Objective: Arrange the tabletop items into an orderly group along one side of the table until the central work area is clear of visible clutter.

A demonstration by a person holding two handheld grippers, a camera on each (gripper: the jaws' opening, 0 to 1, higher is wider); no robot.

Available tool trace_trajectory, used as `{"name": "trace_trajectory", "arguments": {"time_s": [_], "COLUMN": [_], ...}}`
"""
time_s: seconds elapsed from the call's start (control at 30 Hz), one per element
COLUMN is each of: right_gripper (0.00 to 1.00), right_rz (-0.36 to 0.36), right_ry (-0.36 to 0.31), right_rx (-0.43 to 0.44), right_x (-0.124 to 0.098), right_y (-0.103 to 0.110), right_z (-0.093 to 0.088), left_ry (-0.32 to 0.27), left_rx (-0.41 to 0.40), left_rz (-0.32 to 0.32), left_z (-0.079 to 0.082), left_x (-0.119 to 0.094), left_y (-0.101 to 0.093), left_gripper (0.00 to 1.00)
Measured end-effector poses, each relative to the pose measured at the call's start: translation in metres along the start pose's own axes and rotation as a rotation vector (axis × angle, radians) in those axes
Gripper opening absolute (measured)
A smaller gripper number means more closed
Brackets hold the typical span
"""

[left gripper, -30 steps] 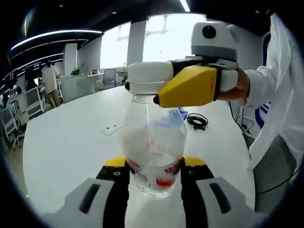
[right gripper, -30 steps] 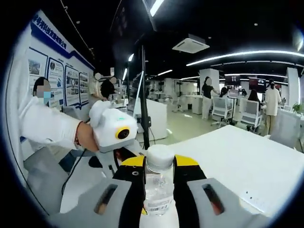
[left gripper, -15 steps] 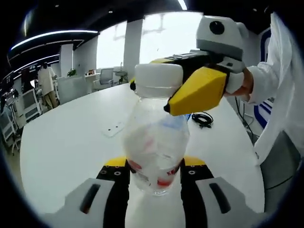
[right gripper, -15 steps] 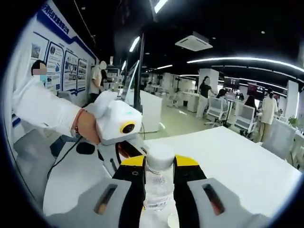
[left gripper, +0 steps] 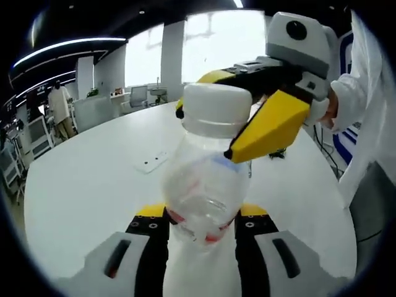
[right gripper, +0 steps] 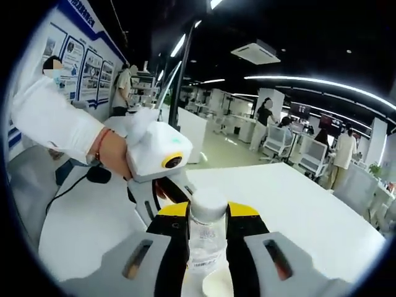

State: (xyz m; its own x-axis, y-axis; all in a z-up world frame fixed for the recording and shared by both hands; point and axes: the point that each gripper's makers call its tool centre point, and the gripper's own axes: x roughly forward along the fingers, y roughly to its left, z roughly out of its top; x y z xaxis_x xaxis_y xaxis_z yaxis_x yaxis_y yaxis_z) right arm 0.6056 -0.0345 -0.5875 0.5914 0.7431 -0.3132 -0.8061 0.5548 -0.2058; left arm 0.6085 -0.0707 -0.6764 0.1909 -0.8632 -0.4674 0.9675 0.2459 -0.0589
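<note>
A clear plastic water bottle (left gripper: 204, 185) with a white cap (left gripper: 215, 110) and a red-and-blue label leans to the right over the white table (left gripper: 93, 185). My left gripper (left gripper: 201, 213) is shut on its lower body. My right gripper (left gripper: 207, 133) comes in from the upper right, its yellow jaws closed around the neck just under the cap. In the right gripper view the cap (right gripper: 207, 203) sits between my right gripper's (right gripper: 207, 216) jaws. Behind the cap there, a hand holds the left gripper (right gripper: 164, 198).
A small flat white piece (left gripper: 151, 164) lies on the table left of the bottle. A coil of black cable (left gripper: 276, 154) peeks out behind the right gripper. A person in a white sleeve (right gripper: 52, 127) stands at the table's edge. Desks, chairs and people fill the office behind.
The bottle has tipped from near upright to a lean, its cap now higher and nearer the left camera. The right gripper has rolled with it. Both grips are unchanged.
</note>
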Motion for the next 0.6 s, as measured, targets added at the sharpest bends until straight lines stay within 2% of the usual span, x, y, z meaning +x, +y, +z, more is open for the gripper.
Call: {"name": "trace_trajectory", "arguments": {"time_s": [0.6], "right_gripper": [0.2], "right_rz": [-0.015], "right_ry": [0.026], "right_rx": [0.01], "right_x": [0.002], "right_y": [-0.008], "right_z": [-0.017], "left_ry": [0.006], "left_rx": [-0.012], "left_rz": [-0.014], "left_z": [-0.009], "left_x": [0.012], "left_y": [0.004], "left_gripper": [0.41]}}
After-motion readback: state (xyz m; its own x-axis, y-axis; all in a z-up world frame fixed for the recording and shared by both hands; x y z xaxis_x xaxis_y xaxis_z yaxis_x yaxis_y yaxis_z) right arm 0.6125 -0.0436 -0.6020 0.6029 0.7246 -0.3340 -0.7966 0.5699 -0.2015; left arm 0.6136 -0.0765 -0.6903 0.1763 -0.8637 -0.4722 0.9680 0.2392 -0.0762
